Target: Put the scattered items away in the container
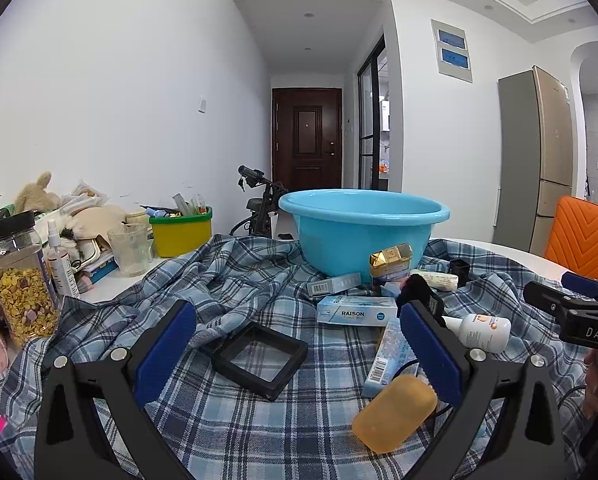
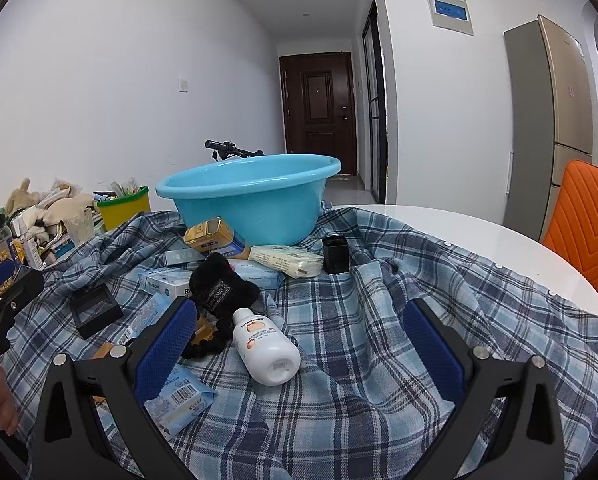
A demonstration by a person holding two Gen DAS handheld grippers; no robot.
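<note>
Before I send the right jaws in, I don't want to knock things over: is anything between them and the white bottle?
Nothing visible lies between the open right gripper and the white bottle, which lies on its side on the plaid cloth. A black pouch touches its cap end, beside the left jaw.

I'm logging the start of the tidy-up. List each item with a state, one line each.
left gripper: open, holding nothing.
right gripper: open, holding nothing.
blue basin: upright; inside hidden.
white bottle: lying on its side, capped.
gold-topped box: lid flipped open, leaning against the basin.
black frame case: flat on the plaid cloth.
orange soap case: shut.
</note>
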